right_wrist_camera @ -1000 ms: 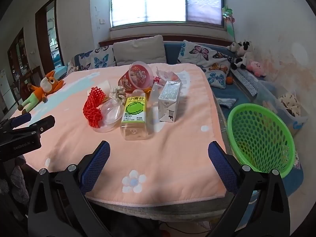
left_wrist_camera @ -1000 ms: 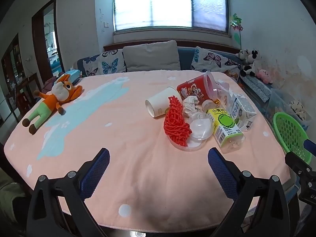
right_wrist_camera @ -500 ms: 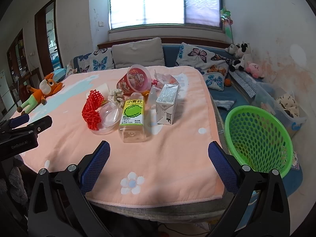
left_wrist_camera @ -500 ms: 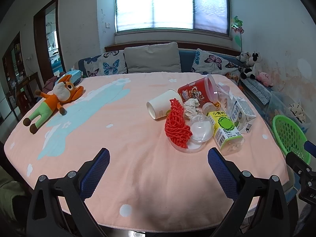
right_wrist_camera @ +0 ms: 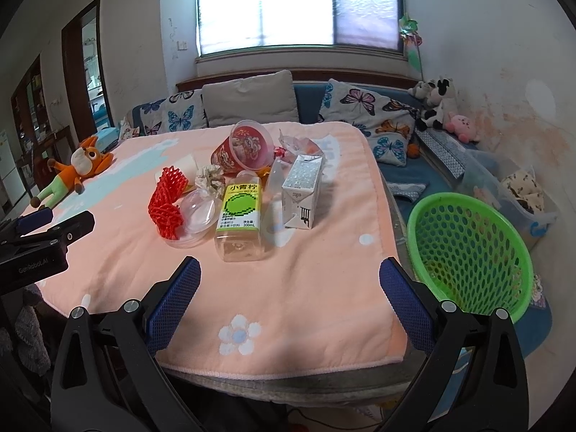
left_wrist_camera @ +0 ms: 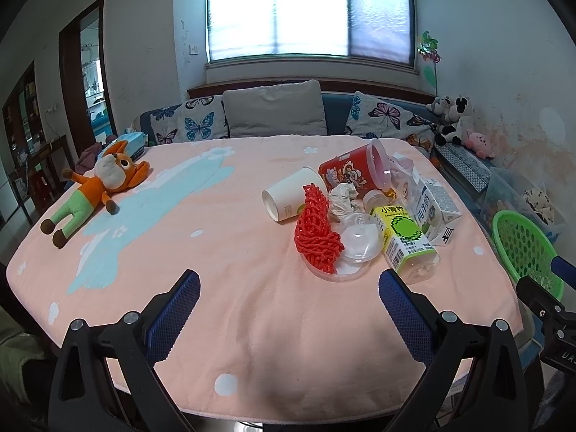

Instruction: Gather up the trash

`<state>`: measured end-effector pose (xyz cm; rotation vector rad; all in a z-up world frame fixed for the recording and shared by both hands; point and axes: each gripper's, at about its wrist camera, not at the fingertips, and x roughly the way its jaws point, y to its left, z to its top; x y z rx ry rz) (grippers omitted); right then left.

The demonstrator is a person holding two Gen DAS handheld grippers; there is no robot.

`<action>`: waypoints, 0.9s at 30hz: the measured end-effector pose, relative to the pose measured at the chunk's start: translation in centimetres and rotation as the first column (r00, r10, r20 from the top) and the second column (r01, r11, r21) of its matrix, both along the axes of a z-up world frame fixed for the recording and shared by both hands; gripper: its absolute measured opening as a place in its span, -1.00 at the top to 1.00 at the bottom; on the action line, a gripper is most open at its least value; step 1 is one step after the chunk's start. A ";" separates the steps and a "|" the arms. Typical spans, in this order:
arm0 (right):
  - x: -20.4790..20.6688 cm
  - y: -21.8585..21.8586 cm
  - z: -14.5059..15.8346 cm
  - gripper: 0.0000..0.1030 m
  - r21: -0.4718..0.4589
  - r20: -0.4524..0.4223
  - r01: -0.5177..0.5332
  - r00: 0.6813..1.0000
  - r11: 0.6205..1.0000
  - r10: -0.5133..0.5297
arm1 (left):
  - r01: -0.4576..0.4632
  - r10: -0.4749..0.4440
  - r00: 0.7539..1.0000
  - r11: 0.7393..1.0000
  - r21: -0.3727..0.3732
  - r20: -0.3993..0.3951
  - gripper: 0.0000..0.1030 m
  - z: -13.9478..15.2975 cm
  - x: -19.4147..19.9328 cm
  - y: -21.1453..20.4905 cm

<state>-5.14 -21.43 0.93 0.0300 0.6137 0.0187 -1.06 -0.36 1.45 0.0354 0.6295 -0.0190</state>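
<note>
Both grippers, left (left_wrist_camera: 288,302) and right (right_wrist_camera: 289,288), spread wide and empty short of trash pile (right_wrist_camera: 234,187) left of green basket (right_wrist_camera: 468,248); risk: clear lid (right_wrist_camera: 196,212), probably loose, sliding or bottle (right_wrist_camera: 239,216) rolling when nudged.

Both grippers are black plastic frames with silver screws and blue mesh-textured pads (white "GenRobot.AI" lettering).
</note>
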 end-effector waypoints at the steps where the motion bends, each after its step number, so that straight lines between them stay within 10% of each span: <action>1: 0.0 0.0 0.1 -0.92 0.000 0.001 0.000 1.000 1.000 0.000 | 0.001 -0.001 1.000 1.000 0.000 0.001 -0.88 0.0 0.0 0.0; 27: 0.0 -0.1 0.0 -0.92 0.007 0.003 0.009 1.000 1.000 -0.009 | 0.014 -0.014 1.000 1.000 0.002 0.008 -0.88 0.2 -0.1 -0.7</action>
